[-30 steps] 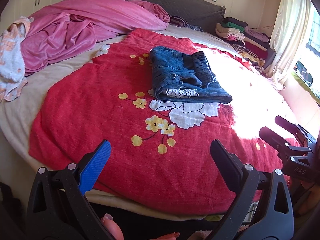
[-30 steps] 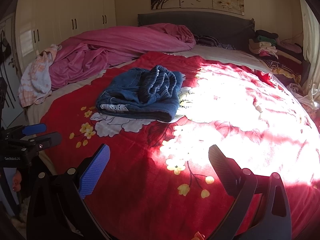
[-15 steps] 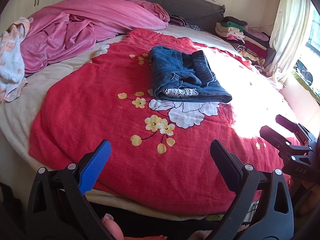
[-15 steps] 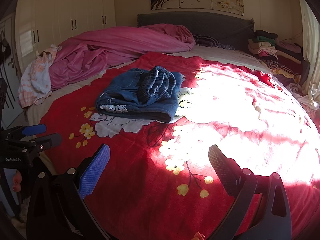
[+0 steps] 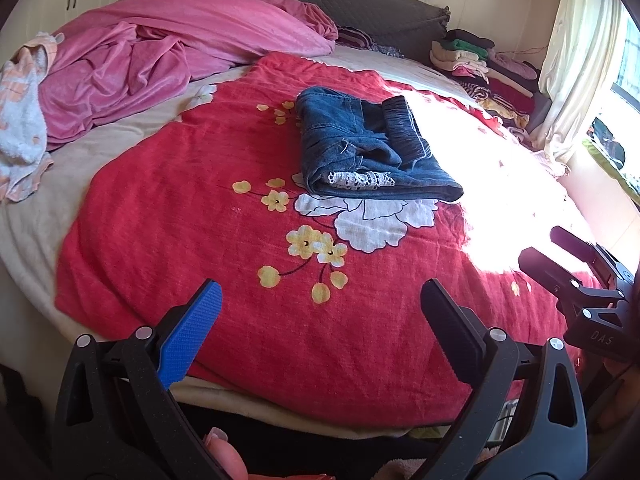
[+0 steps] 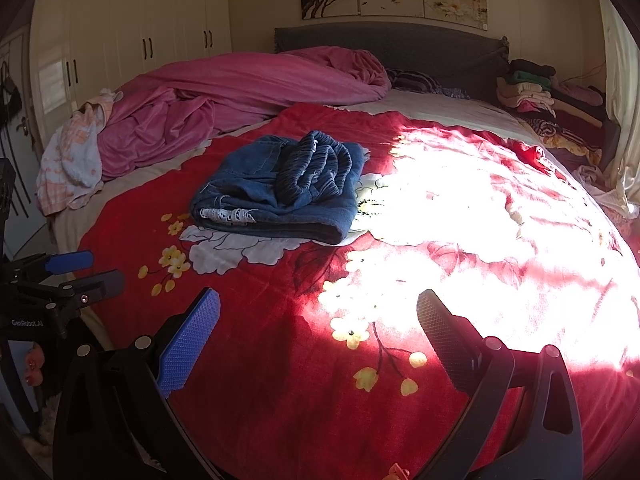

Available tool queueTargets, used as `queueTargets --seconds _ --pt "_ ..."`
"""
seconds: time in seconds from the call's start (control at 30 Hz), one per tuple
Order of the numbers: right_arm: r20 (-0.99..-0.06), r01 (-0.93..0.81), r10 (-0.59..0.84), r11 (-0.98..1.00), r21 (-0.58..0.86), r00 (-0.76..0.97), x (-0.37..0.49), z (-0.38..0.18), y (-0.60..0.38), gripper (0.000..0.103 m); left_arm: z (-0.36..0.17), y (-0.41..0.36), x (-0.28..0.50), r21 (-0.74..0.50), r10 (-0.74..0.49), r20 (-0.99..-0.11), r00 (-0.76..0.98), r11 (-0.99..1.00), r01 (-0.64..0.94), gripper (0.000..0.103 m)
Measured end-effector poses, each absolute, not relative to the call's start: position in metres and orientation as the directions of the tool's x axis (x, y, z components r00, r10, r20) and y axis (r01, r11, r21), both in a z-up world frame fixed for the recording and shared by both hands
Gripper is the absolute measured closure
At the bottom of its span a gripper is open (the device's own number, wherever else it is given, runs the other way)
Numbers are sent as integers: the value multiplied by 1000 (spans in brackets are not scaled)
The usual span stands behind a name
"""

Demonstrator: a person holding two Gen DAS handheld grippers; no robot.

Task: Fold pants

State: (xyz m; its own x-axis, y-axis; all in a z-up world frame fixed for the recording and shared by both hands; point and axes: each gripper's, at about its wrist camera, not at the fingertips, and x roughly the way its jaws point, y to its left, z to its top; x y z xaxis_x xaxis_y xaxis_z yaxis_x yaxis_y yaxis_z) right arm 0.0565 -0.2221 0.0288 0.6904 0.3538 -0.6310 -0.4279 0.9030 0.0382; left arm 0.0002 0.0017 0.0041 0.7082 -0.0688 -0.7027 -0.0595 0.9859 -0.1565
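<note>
Blue denim pants (image 5: 368, 148) lie folded into a compact stack on the red flowered blanket (image 5: 200, 232), with a white lace hem at the front edge. They also show in the right wrist view (image 6: 284, 188). My left gripper (image 5: 320, 312) is open and empty, held near the bed's front edge, well short of the pants. My right gripper (image 6: 318, 320) is open and empty over the blanket's near part. Each gripper shows at the side of the other's view: the right one (image 5: 576, 276), the left one (image 6: 68, 276).
A crumpled pink duvet (image 5: 160, 60) and a pale towel (image 5: 20, 120) lie at the far left of the bed. A pile of folded clothes (image 5: 480, 60) sits at the far right by the curtain (image 5: 580, 60). Bright sunlight washes out the blanket's right side (image 6: 480, 208).
Both grippers stay open and almost still; the views shift only very slightly. The pants have not moved.
</note>
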Motion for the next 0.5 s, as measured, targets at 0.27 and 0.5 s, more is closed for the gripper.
queueTargets --seconds 0.27,0.5 --pt "-634 -424 348 905 34 691 58 29 -223 5 3 2 1 -151 -61 -708 704 986 -66 10" --pt "-640 -418 342 908 36 688 61 28 -227 5 1 2 2 -143 -55 -718 694 987 -70 10"
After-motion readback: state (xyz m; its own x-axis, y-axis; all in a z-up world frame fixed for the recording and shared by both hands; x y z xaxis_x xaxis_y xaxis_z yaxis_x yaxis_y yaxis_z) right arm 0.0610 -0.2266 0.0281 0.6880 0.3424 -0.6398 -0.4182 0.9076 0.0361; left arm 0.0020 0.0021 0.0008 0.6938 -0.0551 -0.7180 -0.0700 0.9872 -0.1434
